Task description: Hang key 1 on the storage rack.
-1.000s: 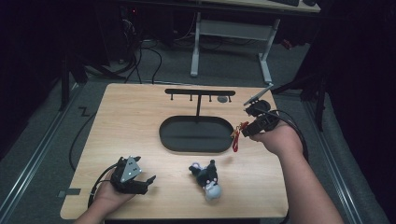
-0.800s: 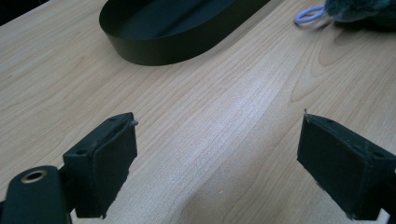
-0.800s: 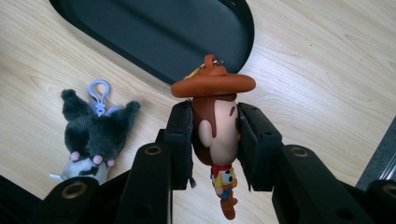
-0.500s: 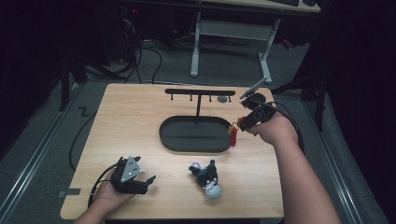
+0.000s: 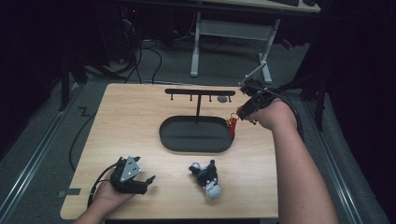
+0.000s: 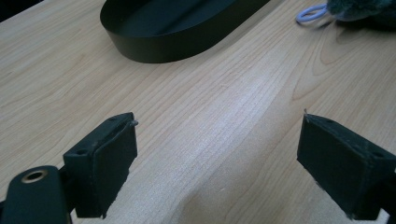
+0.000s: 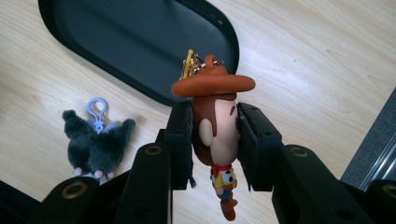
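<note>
A cowboy keychain figure (image 7: pixel 215 128) with a brown hat and a gold clasp is pinched by the head in my right gripper (image 7: pixel 215 122). From above, that gripper (image 5: pixel 239 113) hovers off the right end of the black hook rack (image 5: pixel 200 92), and the cowboy figure (image 5: pixel 232 127) dangles over the right rim of the oval black base (image 5: pixel 196 135). A grey plush keychain (image 5: pixel 208 179) with a lilac clip lies on the table in front of the base. My left gripper (image 5: pixel 141 183) rests open at the front left, and between its jaws (image 6: pixel 219 140) is only bare wood.
A small silvery item (image 5: pixel 223 99) hangs under the rack's bar near its right end. The wooden table (image 5: pixel 130 121) has open surface on its left half. Behind the table stand a desk frame (image 5: pixel 229 28) and floor cables (image 5: pixel 149 56).
My right gripper has risen and shifted a little left toward the rack's right end, carrying the cowboy figure. The left gripper and the plush have stayed still.
</note>
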The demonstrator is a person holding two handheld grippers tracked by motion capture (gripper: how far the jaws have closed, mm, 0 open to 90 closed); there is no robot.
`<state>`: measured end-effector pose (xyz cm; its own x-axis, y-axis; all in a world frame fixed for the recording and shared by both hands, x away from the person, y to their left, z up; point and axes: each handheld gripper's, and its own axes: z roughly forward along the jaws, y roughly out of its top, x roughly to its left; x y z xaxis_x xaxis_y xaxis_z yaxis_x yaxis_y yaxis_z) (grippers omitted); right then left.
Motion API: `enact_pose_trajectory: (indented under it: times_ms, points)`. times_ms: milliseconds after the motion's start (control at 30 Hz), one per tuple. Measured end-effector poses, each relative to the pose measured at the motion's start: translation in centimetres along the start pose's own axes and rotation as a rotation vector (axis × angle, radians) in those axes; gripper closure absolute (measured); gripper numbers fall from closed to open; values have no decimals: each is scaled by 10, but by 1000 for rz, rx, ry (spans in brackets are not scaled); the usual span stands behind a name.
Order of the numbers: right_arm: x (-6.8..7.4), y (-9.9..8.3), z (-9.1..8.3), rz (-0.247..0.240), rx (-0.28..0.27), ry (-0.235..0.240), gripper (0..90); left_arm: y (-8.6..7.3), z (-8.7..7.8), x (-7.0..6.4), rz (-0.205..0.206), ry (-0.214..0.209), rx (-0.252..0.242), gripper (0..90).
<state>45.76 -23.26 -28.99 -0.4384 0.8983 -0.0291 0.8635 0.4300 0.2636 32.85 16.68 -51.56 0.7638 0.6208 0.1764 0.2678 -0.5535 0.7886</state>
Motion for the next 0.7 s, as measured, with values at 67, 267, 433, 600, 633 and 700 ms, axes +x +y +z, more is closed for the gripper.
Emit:
enact_pose_trajectory:
  times_ms: [67,267,433,600,633,700]
  points:
    - [0,4,-1,0,-3,-9,677,0,0,0,0,0,1,127]
    - [-3,13,-4,10,-13,-17,677,-1,0,1,-5,0,2,127]
    - [-2,20,-4,3,-35,-21,677,-1,1,2,-7,0,5,128]
    - [-1,28,-4,5,-50,-30,677,-1,1,3,-7,-3,7,129]
    - [-2,30,-4,8,-51,-33,678,-1,1,3,-7,-4,7,129]
    - [-2,33,-2,14,-52,-33,677,-1,1,2,-6,-5,8,129]
